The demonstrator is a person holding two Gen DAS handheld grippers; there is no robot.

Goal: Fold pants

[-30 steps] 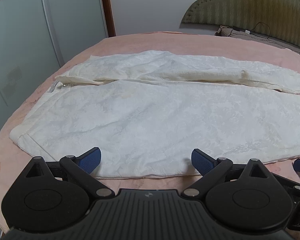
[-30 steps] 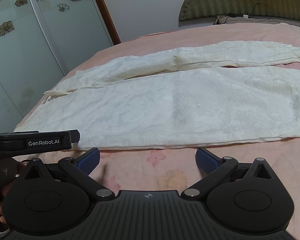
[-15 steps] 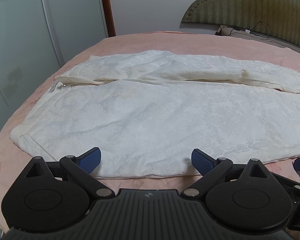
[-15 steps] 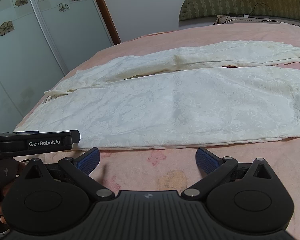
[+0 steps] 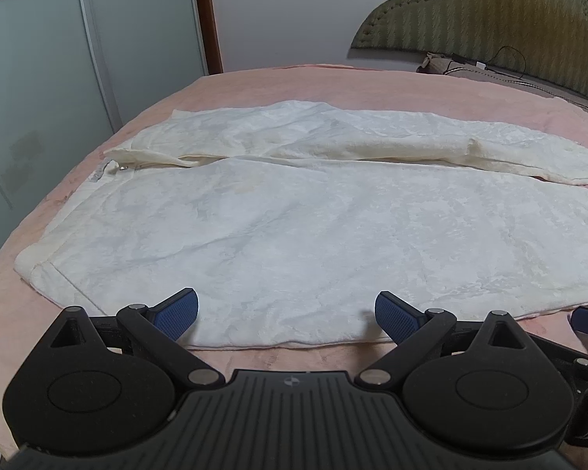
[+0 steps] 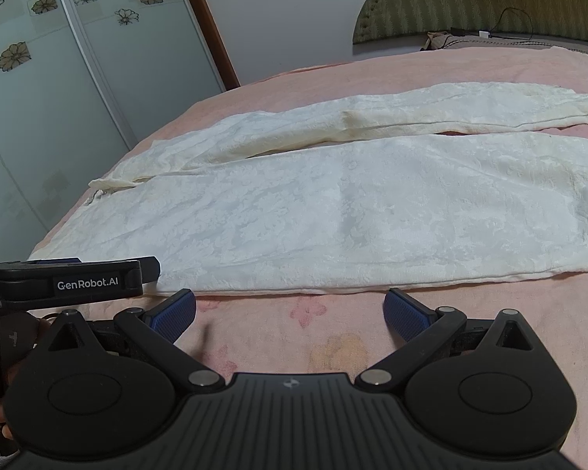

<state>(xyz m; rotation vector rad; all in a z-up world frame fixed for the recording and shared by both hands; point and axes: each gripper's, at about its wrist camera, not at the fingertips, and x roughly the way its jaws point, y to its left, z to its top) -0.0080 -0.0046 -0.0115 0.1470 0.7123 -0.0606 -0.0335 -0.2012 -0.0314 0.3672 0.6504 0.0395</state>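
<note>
Pants spread flat on the bed

Pants (image 5: 294,227), white, lie unfolded on the pink bed (image 5: 333,86), legs side by side. Left gripper (image 5: 286,313) hovers over their near edge, fingers spread wide, empty. Right gripper (image 6: 290,309) hovers just short of the hem, fingers likewise apart.

Matt, textured cream cloth pants (image 5: 294,227) lie on a soft pink fleece blanket (image 6: 333,337) beside glossy wardrobe doors (image 6: 39,98).

A home bedroom: a bed with a pink floral blanket (image 6: 333,337) lies under the fingers, a padded green headboard (image 5: 490,11) ahead, flower-printed sliding wardrobe doors (image 6: 58,58) to their left.
</note>
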